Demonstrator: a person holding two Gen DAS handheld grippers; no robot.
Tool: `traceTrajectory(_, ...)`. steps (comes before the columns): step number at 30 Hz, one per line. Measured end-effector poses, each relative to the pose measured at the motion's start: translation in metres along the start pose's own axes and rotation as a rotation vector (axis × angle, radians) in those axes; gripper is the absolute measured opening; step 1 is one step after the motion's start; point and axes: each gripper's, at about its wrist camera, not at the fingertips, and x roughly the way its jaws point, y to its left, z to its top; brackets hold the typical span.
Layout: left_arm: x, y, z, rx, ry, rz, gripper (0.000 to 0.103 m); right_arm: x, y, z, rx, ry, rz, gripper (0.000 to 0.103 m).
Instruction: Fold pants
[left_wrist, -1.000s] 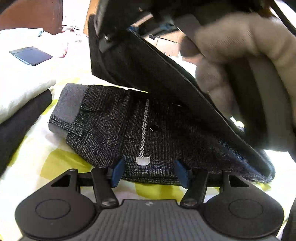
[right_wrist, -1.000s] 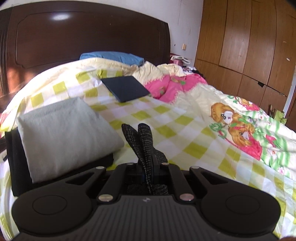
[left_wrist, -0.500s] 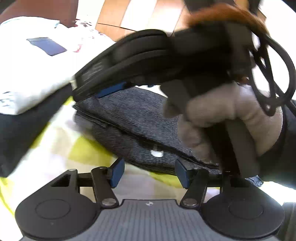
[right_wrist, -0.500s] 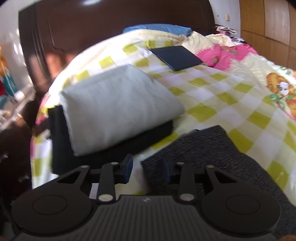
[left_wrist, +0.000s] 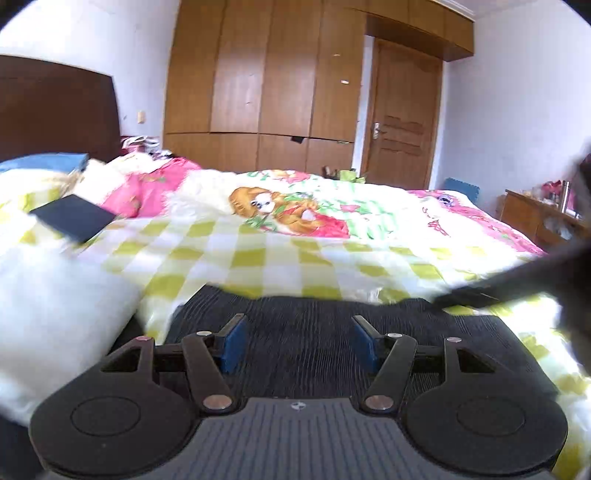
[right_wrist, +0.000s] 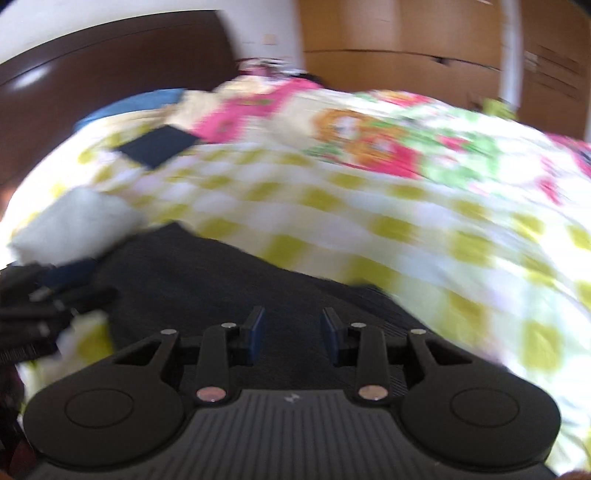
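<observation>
— Lying flat on the checked quilt (left_wrist: 258, 254), the pants (left_wrist: 332, 321) look folded down to a dark slab right under both claws. Which one's closer, would you say?

— Hard to split them. The left claw (left_wrist: 297, 345) hangs just above the cloth, jaws wide, nothing between them. The right claw (right_wrist: 291, 334) is over the same slab; its jaws have just been opening, they stand narrower than the left's, and they're empty too.

— So neither one has hold of the pants.

— Neither. From the left camera the slab runs crosswise, its long side left to right, with the far edge towards the cartoon bedspread (left_wrist: 295, 206). In the right view it slants off to the left, and the picture is badly smeared.

— What's that pale thing on the left?

— A folded pile, white cloth (left_wrist: 48, 314) on something dark, just beside the pants' left end. The left claw shows up in the right view at that same end (right_wrist: 40, 306), so it's the left one that sits nearer the pile.

— Then if the pants go onto that stack?

— I'd guess each claw would take an end across the long side and carry it left. Or there's one more fold to make; I can't tell from here.
</observation>
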Motion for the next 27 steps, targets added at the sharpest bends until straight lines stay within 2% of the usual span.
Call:
traceTrajectory(2, 0.02, -0.005, -0.004, 0.022, 0.022, -0.001, 0.073, -0.007, -0.036, -0.017, 0.099, 0.009, -0.091, 0.035)
traceTrajectory(3, 0.033, -0.009, -0.011, 0.038, 0.071, 0.006, 0.073, -0.01, -0.055, -0.026, 0.155, 0.022, -0.125, 0.035)
traceTrajectory(5, 0.061, -0.015, -0.036, 0.074, 0.22, 0.028, 0.073, -0.016, -0.088, -0.045, 0.263, 0.035, -0.166, 0.035)
traceTrajectory(6, 0.065, -0.017, -0.049, 0.094, 0.225, 0.037, 0.074, -0.017, -0.1, -0.053, 0.311, 0.042, -0.168, 0.037)
traceTrajectory(7, 0.063, -0.019, -0.057, 0.113, 0.196, 0.042, 0.074, -0.019, -0.113, -0.061, 0.365, 0.047, -0.163, 0.037)
traceTrajectory(10, 0.054, -0.025, -0.047, 0.111, 0.216, 0.055, 0.073, -0.017, -0.142, -0.085, 0.525, 0.073, -0.069, 0.037)
traceTrajectory(13, 0.053, -0.033, -0.035, 0.095, 0.217, 0.068, 0.073, -0.019, -0.157, -0.1, 0.617, 0.053, 0.041, 0.038)
traceTrajectory(16, 0.059, -0.053, -0.027, 0.183, 0.23, 0.078, 0.073, -0.013, -0.171, -0.109, 0.704, 0.068, 0.197, 0.051)
traceTrajectory(20, 0.066, -0.08, -0.029, 0.257, 0.276, 0.055, 0.073, 0.001, -0.189, -0.114, 0.813, 0.059, 0.341, 0.056)
traceTrajectory(21, 0.068, -0.087, -0.029, 0.271, 0.282, 0.053, 0.073, 0.005, -0.19, -0.113, 0.812, 0.064, 0.368, 0.055)
traceTrajectory(22, 0.069, -0.093, -0.029, 0.285, 0.284, 0.048, 0.073, 0.008, -0.191, -0.111, 0.778, 0.081, 0.368, 0.046)
traceTrajectory(24, 0.071, -0.104, -0.027, 0.31, 0.289, 0.035, 0.073, 0.008, -0.201, -0.114, 0.765, 0.082, 0.36, 0.036)
traceTrajectory(26, 0.071, -0.113, -0.025, 0.335, 0.288, 0.027, 0.073, 0.01, -0.216, -0.124, 0.87, 0.073, 0.404, 0.036)
traceTrajectory(27, 0.071, -0.117, -0.024, 0.346, 0.285, 0.021, 0.074, 0.015, -0.219, -0.125, 0.896, 0.079, 0.437, 0.039)
